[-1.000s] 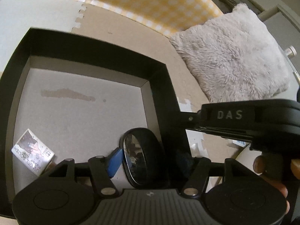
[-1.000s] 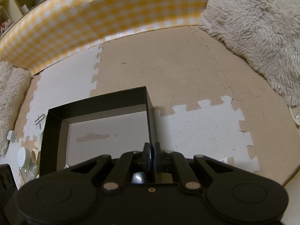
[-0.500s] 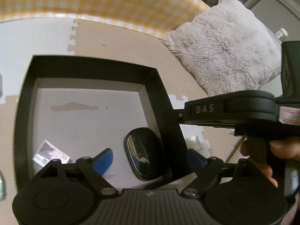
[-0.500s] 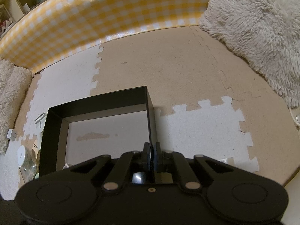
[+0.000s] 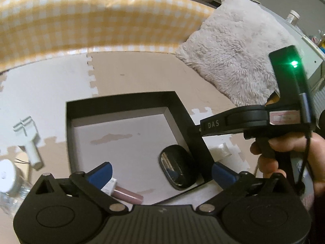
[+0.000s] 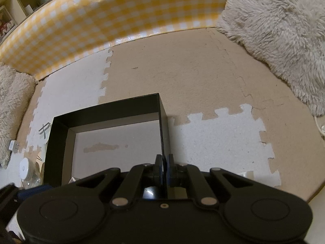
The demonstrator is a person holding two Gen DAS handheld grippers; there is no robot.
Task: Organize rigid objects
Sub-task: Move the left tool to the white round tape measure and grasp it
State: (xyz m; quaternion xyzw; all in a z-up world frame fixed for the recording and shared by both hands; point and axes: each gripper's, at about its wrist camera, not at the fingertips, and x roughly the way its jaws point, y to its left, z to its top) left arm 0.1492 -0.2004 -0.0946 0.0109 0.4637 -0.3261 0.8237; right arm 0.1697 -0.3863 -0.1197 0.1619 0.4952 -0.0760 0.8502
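Here the glossy black oval mouse-like object (image 5: pixel 177 167) lies inside the black open-topped cardboard box (image 5: pixel 121 101), against its right wall. It looks hard, smooth, light and probably slippery; grip across its narrow sides. The left gripper (image 5: pixel 162 172) is opening, nothing between its blue pads, while the right gripper (image 6: pixel 164 162) pinches that wall.

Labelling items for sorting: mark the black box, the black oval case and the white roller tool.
black box (image 5: pixel 121 102), left wrist view, far wall.
black oval case (image 5: pixel 177 169), left wrist view, glossy top.
white roller tool (image 5: pixel 32 149), left wrist view, handle.
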